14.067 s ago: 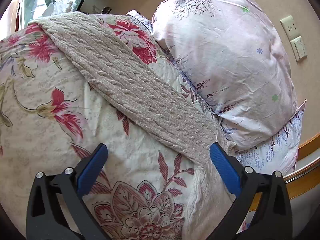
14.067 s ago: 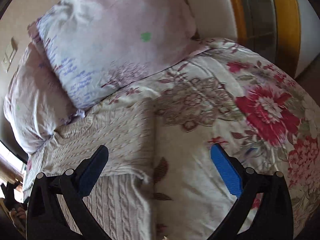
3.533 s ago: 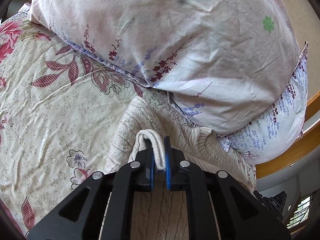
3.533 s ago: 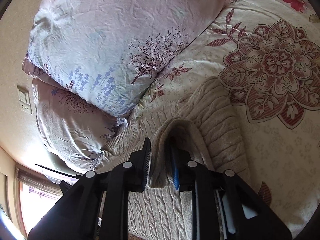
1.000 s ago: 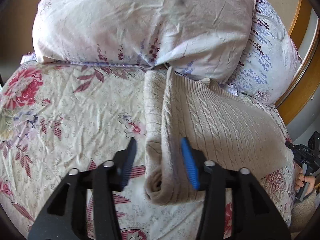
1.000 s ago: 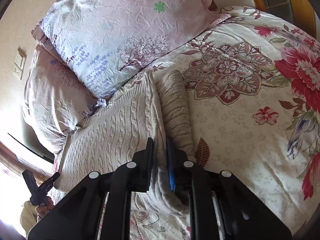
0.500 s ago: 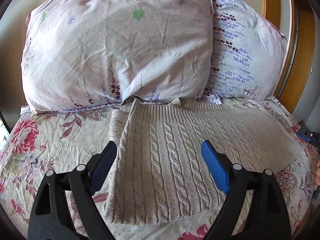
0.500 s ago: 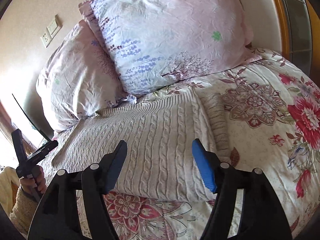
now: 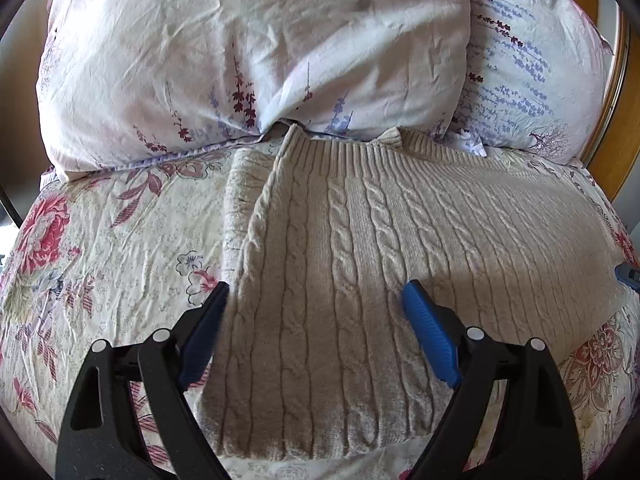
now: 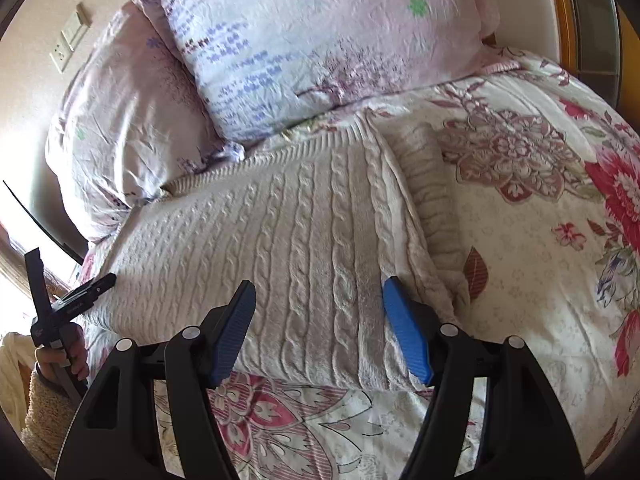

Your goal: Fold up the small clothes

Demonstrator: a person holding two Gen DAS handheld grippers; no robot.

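The cable-knit sweater (image 9: 360,280) lies flat on the floral duvet (image 9: 100,260), far edge touching the pillows (image 9: 248,48). One side looks folded under; more folds seemingly remain. Left gripper (image 9: 316,332) and right gripper (image 10: 320,328) hover spread wide, empty.

beige cable-knit sweater (image 9: 360,248) on red-flowered cream bedspread (image 9: 112,248).

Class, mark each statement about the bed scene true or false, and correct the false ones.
1. The cable-knit sweater lies on the floral duvet. True.
2. The left hand-held gripper is shut on the sweater. False: it is open and holds nothing.
3. The right hand-held gripper is open. True.
4. The sweater covers both pillows. False: its ribbed edge lies at the foot of the pillows.
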